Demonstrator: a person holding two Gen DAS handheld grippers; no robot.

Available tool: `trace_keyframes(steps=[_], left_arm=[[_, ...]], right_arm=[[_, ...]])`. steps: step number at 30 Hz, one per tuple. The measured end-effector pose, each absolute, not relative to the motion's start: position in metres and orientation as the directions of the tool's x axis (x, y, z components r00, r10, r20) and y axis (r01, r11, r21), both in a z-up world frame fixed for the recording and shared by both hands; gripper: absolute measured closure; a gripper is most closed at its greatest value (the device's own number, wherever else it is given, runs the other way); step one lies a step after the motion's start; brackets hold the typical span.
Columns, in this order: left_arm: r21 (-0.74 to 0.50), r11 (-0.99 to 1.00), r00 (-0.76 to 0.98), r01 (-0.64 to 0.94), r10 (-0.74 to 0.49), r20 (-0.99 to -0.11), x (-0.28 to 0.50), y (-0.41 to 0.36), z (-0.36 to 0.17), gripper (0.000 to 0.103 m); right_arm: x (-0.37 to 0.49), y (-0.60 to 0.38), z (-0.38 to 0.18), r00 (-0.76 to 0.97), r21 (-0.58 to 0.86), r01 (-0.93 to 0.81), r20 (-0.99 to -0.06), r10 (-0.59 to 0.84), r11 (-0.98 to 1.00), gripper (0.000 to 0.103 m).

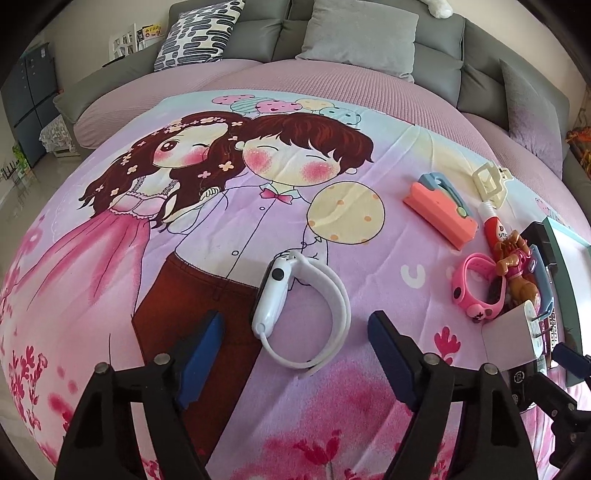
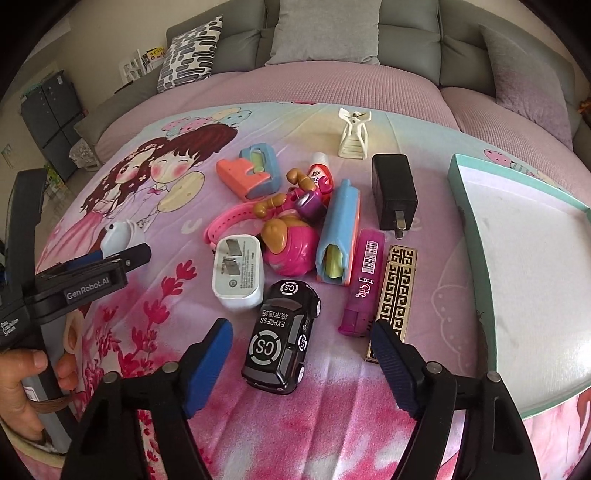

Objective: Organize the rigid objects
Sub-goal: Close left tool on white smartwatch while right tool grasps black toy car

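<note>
A white smartwatch (image 1: 295, 314) lies on the cartoon blanket just ahead of my open, empty left gripper (image 1: 295, 354); it also shows in the right wrist view (image 2: 118, 234). My right gripper (image 2: 301, 362) is open and empty, its jaws either side of a black toy car (image 2: 284, 332). Ahead of it lie a white charger (image 2: 238, 271), a pink toy ball with a dog figure (image 2: 291, 251), a blue case (image 2: 340, 232), a purple lighter (image 2: 360, 284), a gold patterned box (image 2: 395, 291), a black charger (image 2: 393, 190) and a pink watch (image 2: 229, 225).
A shallow teal-rimmed box lid (image 2: 476, 236) lies at the right. A cream clip (image 2: 354, 134), a red tube (image 2: 319, 168) and an orange-and-blue toy (image 2: 251, 173) lie farther back. A grey sofa with cushions (image 2: 325, 33) stands behind. The left gripper (image 2: 92, 273) shows at the right wrist view's left.
</note>
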State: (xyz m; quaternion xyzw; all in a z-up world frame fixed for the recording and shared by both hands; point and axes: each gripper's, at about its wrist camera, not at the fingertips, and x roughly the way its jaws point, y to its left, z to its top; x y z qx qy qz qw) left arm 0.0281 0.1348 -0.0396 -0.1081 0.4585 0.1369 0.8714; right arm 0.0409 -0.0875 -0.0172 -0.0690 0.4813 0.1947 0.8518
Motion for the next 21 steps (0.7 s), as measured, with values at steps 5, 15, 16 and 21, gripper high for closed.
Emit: trace_keyframes(steps=[5,15,16,21], left_arm=[[-0.056,0.942,0.552,-0.331,0.146,-0.821,0.033,0.136,-0.038,0.036],[-0.030,0.945,0.558,-0.324,0.165,-0.814,0.038,0.133,-0.041,0.042],[-0.027,0.945,0.556,-0.325,0.168,-0.814,0.039,0.133,-0.041,0.042],[-0.007,0.947,0.552,-0.320,0.181,-0.814,0.038,0.129,-0.040,0.052]], right_arm=[[0.042,-0.084,-0.022,0.448,0.063,-0.407,-0.855,0.259,0.911,0.036],[0.046,-0.075,-0.036,0.445,0.024,-0.413,-0.867,0.225,0.911,0.037],[0.046,-0.074,-0.036,0.449,0.016,-0.414,-0.866,0.219,0.910,0.037],[0.049,-0.079,-0.034,0.459,0.028,-0.394,-0.860,0.223,0.919,0.053]])
